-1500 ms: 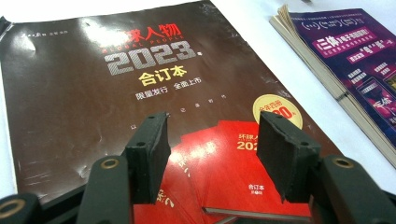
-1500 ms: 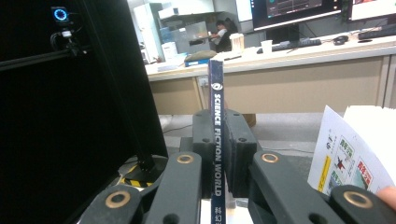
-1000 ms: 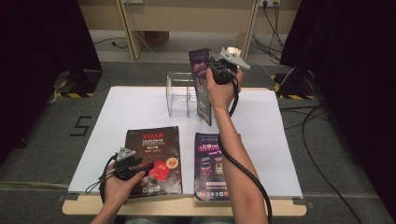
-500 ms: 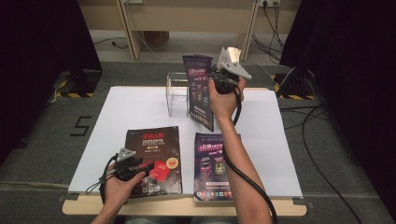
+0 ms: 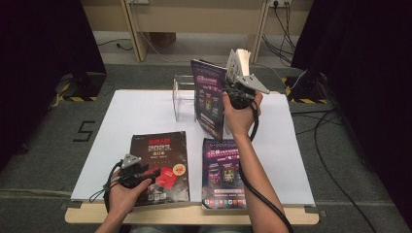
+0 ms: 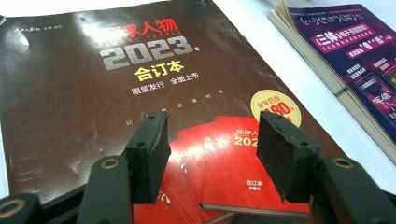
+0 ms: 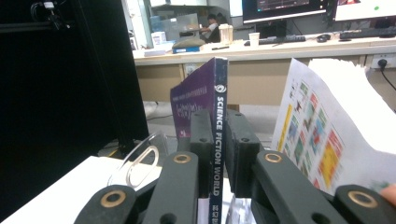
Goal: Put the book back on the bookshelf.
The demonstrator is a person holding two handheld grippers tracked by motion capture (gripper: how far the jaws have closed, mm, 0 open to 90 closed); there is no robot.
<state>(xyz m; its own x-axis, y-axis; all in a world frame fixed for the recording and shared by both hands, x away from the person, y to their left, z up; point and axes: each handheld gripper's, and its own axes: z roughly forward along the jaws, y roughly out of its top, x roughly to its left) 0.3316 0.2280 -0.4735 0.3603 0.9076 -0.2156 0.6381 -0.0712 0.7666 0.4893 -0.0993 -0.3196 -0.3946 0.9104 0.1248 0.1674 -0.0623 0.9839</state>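
The right tongs (image 7: 216, 154) were clamped on the spine of a purple science-fiction magazine (image 7: 212, 116), the two pads flanking it closely, though the jaws had just been easing apart a little; in the high view the same right tongs (image 5: 238, 92) held that purple science-fiction magazine (image 5: 210, 97) upright above the far part of the white tabletop (image 5: 141, 114), its loose pages fanned out to one side. Just beside it, towards the far edge, stood a clear acrylic rack (image 5: 184, 97), also seen as a curved transparent wall in the right gripper view (image 7: 140, 161). The left tongs (image 6: 212, 154) stood wide apart with nothing between the pads, hovering low over a dark brown glossy magazine with red booklets printed on its cover (image 6: 116, 84); in the high view the left tongs (image 5: 153, 175) lay over the near half of that dark brown glossy magazine (image 5: 158, 155), which rested flat at the near left. A second purple magazine (image 5: 223, 174) lay flat beside it, close but apart.
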